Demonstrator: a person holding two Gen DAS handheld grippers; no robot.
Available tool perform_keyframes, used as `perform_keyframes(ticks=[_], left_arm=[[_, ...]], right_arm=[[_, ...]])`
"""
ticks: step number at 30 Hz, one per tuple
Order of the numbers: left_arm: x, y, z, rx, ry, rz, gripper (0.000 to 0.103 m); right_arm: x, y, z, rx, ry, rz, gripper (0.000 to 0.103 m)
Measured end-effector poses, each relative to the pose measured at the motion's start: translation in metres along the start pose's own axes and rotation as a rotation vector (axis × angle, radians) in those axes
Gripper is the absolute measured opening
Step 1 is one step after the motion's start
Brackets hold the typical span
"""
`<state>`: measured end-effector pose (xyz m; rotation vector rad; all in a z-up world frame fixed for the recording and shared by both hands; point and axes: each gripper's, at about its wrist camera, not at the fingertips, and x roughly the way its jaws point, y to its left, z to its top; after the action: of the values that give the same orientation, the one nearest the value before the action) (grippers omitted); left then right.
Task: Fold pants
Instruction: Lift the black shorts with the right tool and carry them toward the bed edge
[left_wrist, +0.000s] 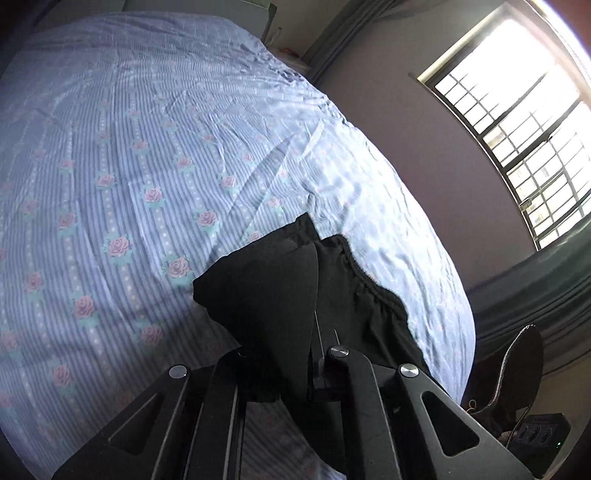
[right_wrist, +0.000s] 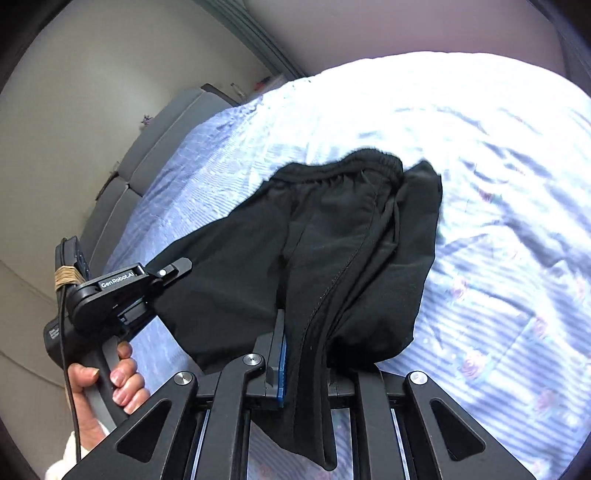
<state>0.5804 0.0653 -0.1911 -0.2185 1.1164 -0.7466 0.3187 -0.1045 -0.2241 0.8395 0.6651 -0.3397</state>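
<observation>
My left gripper (right_wrist: 177, 266) pinches one edge of the black pants (right_wrist: 332, 236), and my right gripper (right_wrist: 295, 354) pinches the bunched side seam. The pants hang limp between them, waistband trailing on the bed (right_wrist: 498, 192). Light, soft and slack; I judge the edges the best hold.

The pants (right_wrist: 332, 229) lie across the bed (right_wrist: 498, 221), waistband toward the top of the right wrist view, the near end raised off the sheet. The right gripper (right_wrist: 295, 354) sits at bottom centre, clamped on a fold of them. At the left edge the left gripper (right_wrist: 173, 267) pinches their left side, with a hand (right_wrist: 107, 384) on its handle below. In the left wrist view, a window (left_wrist: 517, 129) fills the upper right, beyond the bed.
</observation>
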Motion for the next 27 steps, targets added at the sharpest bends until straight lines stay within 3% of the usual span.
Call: perform_keyframes(ticks=[7, 12, 20, 27], left_arm=[[-0.098, -0.044, -0.038, 0.025, -0.068, 0.063, 0.010], [-0.177, -0.062, -0.081, 0.022, -0.117, 0.133, 0.010], [-0.308, -0.059, -0.161, -0.068, -0.223, 0.194, 0.010], [-0.429, -0.026, -0.236, -0.147, -0.345, 0.216, 0.010]], right_arm=[[-0.094, 0.022, 0.016, -0.108, -0.009, 0.076, 0.012], [-0.151, 0.041, 0.008, -0.210, 0.059, 0.120, 0.012], [-0.229, 0.091, -0.042, -0.436, 0.152, 0.211, 0.012], [-0.292, 0.151, -0.101, -0.572, 0.174, 0.310, 0.012]])
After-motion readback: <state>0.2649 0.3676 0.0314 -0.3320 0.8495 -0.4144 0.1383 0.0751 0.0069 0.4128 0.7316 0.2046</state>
